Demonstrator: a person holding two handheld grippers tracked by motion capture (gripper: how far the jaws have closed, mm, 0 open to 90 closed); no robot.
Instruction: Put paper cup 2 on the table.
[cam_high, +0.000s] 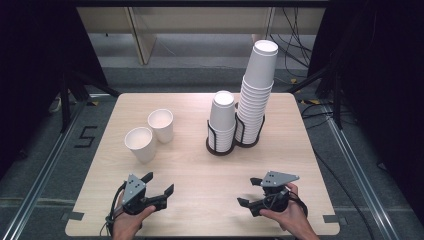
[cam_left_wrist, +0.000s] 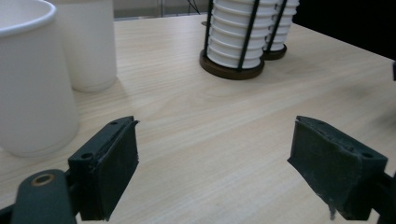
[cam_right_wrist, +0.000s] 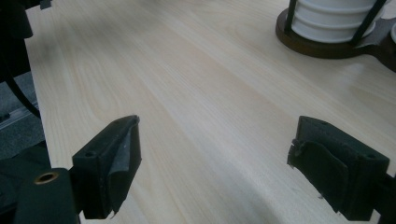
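Two loose white paper cups stand upright on the left of the wooden table (cam_high: 200, 165): a nearer cup (cam_high: 139, 144) and a farther cup (cam_high: 161, 125). Right of the centre stand two stacks of upside-down white cups in black wire holders, a short stack (cam_high: 222, 122) and a tall stack (cam_high: 257, 95). My left gripper (cam_high: 160, 183) rests low at the front left, below the nearer cup, open and empty. In the left gripper view the gripper (cam_left_wrist: 215, 154) has the nearer cup (cam_left_wrist: 32, 79) close on its left. My right gripper (cam_high: 248, 191) is open at the front right, empty (cam_right_wrist: 215, 158).
Bare tabletop lies between the two grippers and in front of the holders. The short stack's dark round base (cam_right_wrist: 327, 37) is ahead of the right gripper. Black stands and cables surround the table on the floor.
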